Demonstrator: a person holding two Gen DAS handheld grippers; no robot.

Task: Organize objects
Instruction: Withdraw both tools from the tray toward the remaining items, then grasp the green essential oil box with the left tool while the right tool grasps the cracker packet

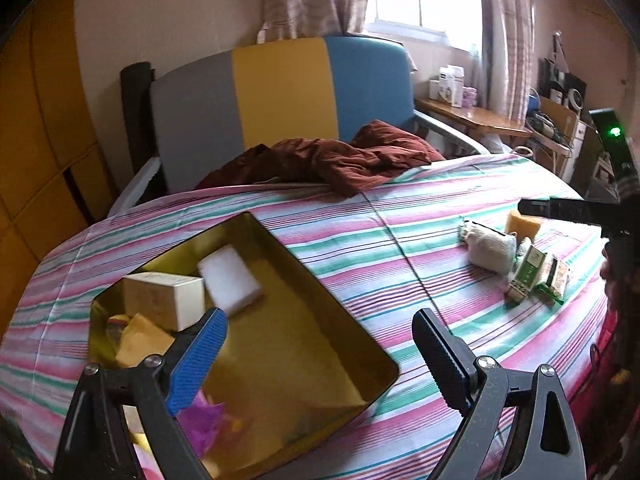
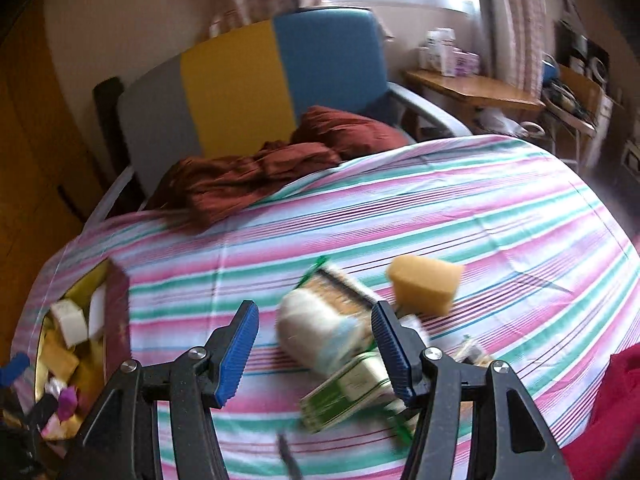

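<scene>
Striped cloth (image 1: 360, 216): gold box (image 1: 304, 320), lower left, holds sponges; left gripper (image 1: 320, 344) open above it; right gripper (image 2: 316, 344) open, empty, over white roll (image 2: 320, 332), packets (image 2: 352, 388), sponge (image 2: 424, 284) at centre.

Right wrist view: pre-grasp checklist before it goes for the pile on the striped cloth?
1. Right gripper empty: ok, jaws apart, nothing pinched.
2. Target in line: ok, the white cloth roll lies ahead between the fingers, not touched.
3. Target free: not ok, the roll rests against the green-and-white carton and a flat green-edged packet.
4. Yellow sponge block: ok, apart on the far side.
5. Gold metal tin has room: ok, bare floor shows.
6. Left gripper clear: ok, open over the tin.
7. Sharpness: not ok, pile is motion-blurred.
</scene>
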